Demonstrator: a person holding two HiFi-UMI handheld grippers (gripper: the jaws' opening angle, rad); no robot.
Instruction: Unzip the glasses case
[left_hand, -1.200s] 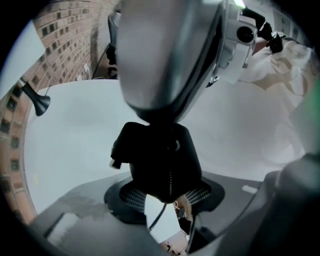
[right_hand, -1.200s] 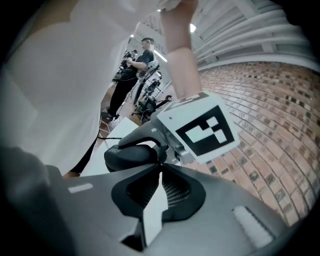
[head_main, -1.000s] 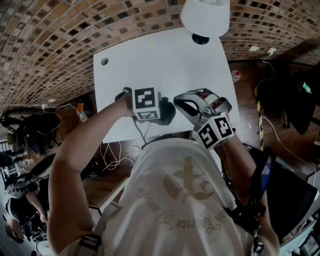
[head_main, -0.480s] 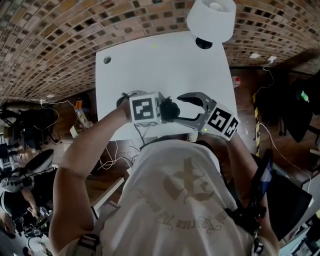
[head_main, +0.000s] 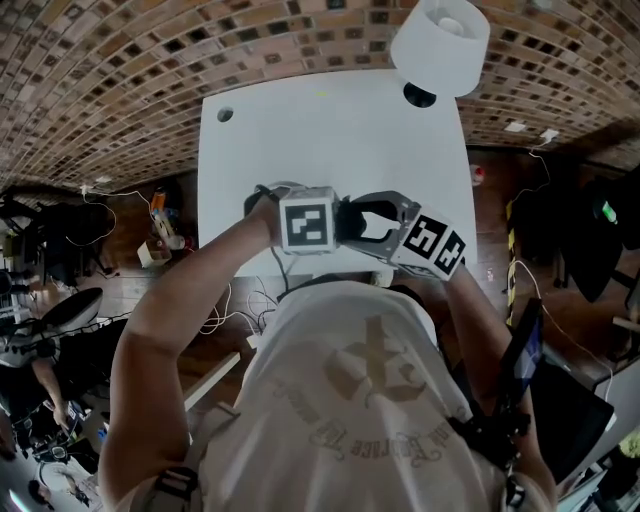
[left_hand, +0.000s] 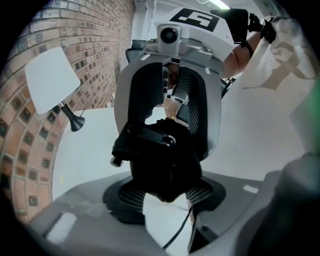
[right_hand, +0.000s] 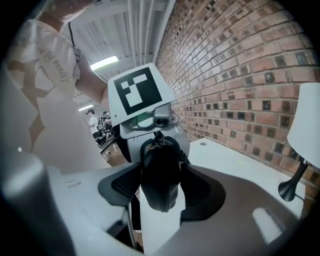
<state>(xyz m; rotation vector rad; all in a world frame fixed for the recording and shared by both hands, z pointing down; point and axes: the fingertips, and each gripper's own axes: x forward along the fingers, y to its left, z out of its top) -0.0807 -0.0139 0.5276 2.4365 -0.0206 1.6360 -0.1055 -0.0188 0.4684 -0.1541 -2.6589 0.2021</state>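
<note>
The black glasses case (left_hand: 159, 162) is up off the white table (head_main: 330, 130), gripped near one end by my left gripper (left_hand: 165, 200), whose pads press on both its sides. My right gripper (right_hand: 160, 192) faces the left one from the other side. Its jaws stand wide on either side of the case's (right_hand: 160, 175) other end and are closing, with slim gaps at the pads. In the head view the case (head_main: 347, 222) shows as a dark lump between the left marker cube (head_main: 305, 226) and the right gripper's (head_main: 362, 222) grey fingers (head_main: 378, 203).
A white lamp (head_main: 440, 45) on a black foot stands at the table's far right edge. A brick wall runs behind the table. A small hole (head_main: 225, 115) sits in the table's far left corner. The person's torso fills the near side.
The right gripper has gone from nearly shut to wide open, rolled over, and moved left around the case's end. The left gripper kept hold of the case and tilted a little.
</note>
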